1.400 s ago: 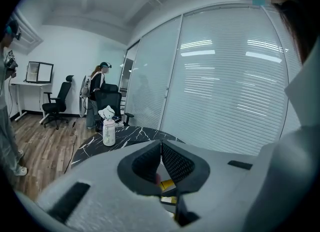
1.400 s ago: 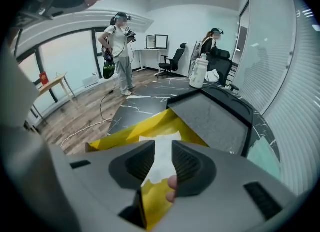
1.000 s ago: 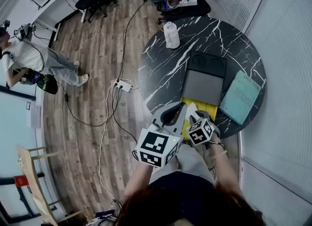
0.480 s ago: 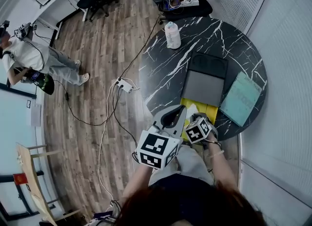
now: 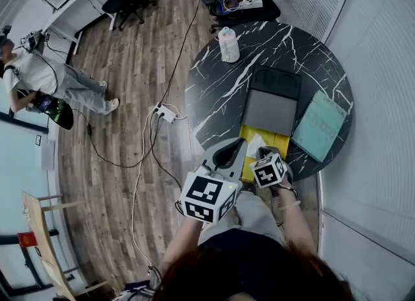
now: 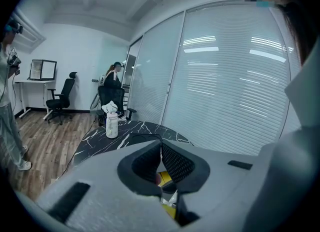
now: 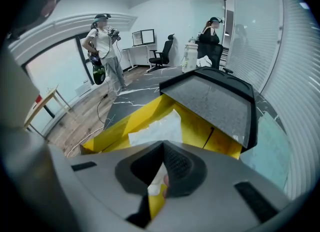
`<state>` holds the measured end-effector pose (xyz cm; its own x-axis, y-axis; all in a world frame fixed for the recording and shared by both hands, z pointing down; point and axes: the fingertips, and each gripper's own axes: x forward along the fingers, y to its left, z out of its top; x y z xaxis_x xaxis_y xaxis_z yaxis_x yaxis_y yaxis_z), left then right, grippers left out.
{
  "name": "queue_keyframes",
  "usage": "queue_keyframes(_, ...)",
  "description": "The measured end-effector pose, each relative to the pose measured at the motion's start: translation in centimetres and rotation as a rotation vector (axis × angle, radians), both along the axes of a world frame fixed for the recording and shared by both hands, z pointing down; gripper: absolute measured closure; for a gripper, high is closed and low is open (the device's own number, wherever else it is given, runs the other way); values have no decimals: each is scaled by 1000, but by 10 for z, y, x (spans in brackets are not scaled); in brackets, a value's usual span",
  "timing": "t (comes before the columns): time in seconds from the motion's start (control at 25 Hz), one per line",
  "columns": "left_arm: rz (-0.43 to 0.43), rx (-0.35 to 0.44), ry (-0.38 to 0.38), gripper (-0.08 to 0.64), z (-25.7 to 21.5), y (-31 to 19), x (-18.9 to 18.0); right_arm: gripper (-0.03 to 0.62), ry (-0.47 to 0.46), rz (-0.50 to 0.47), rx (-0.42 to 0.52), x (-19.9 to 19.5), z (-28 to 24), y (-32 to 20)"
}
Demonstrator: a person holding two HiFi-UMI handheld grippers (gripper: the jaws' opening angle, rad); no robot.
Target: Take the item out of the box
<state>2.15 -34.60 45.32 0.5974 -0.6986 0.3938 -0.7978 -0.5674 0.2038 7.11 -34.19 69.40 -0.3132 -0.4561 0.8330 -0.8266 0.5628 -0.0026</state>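
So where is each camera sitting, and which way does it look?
Head view: on the person's head, looking steeply down at the round table; shows hair, arms, left tongs and right tongs.
Left gripper view: rides the left tongs, facing across the table toward the bottle; shows its own tongs, some hair.
Right gripper view: rides the right tongs, facing into the yellow box; shows its own tongs.
Shared: all three see the table and yellow box.
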Motion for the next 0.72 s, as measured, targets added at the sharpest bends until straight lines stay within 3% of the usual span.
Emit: queue_keyframes(0.72,32,81,15,532,-28,39,-8,569,7,37,175,6,-54,19)
